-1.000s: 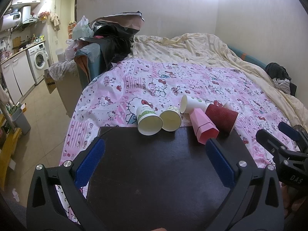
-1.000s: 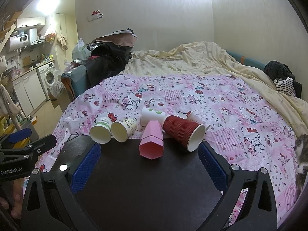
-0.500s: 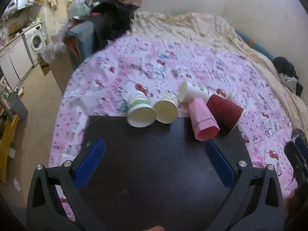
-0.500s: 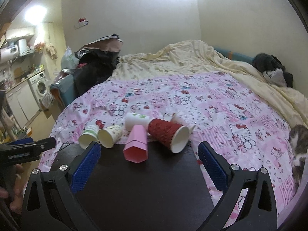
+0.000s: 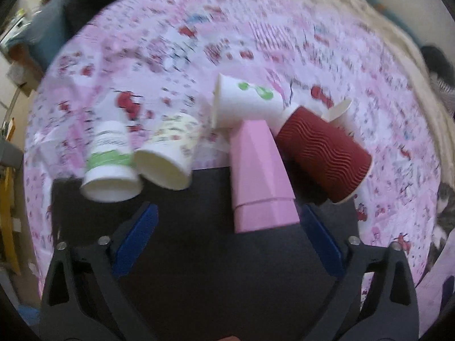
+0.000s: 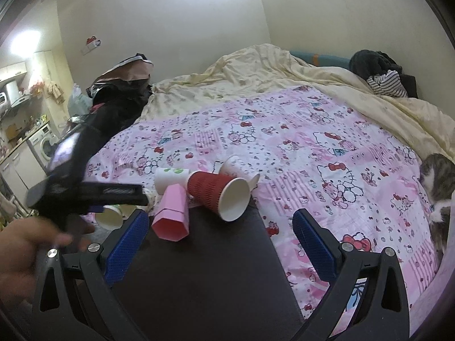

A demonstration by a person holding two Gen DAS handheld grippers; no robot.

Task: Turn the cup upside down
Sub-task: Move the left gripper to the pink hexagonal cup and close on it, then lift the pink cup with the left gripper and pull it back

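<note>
Jaws of left gripper (image 5: 227, 228) wide apart, pink cup (image 5: 260, 180) lying just ahead.

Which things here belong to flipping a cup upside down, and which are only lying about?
For the job:
- red cup
- pink cup
- white cup with green dots
- green-banded cup
- cream cup
- left tool, open
- right tool, open
- dark board

Lying about:
- pink bedsheet
- cat
- washing machine

a home bedroom is indicated: bed (image 6: 284, 130) covered by a pink cartoon sheet (image 6: 298, 142) and cream duvet (image 6: 256, 68); clothes (image 6: 378, 71) piled at the wall. a washing machine (image 6: 45, 145) and cabinets (image 6: 17, 167) are seen at left.
</note>
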